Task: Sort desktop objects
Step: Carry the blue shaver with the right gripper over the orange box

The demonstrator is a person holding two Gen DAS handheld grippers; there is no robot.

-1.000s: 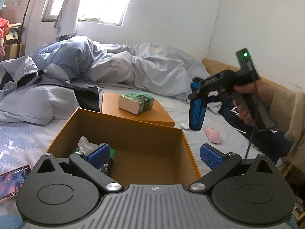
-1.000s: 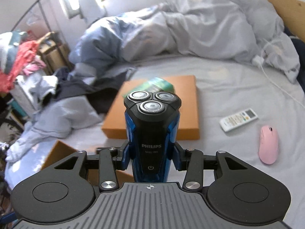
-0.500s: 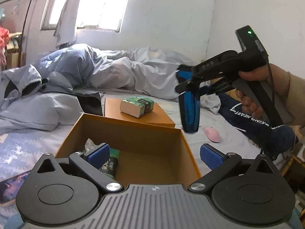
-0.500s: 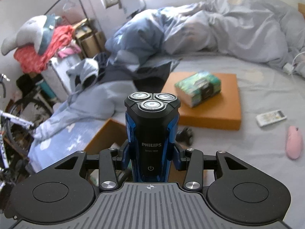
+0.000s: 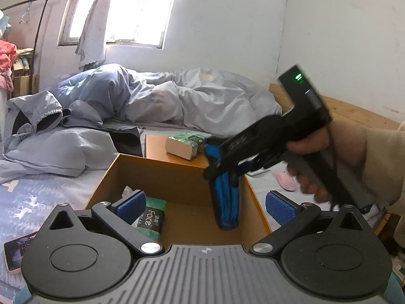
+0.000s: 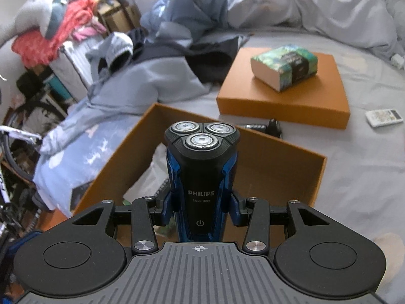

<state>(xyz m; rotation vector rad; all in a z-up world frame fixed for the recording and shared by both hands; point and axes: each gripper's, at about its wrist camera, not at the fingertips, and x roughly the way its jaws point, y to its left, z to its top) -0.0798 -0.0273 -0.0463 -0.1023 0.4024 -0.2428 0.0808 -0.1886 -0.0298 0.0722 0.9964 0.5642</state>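
One shaver pinched in the right gripper's fingers above one box; left gripper fingers spread.

Crumpled grey-blue duvet at far side of bed. Bright window above, white cloth hanging at its left edge. Grey plush toy on red clothes. Bicycle wheel at left edge.

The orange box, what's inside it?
Inside the orange box lies a green tissue pack. The shaver hangs above its floor. The left hand-held gripper hides the near corners.
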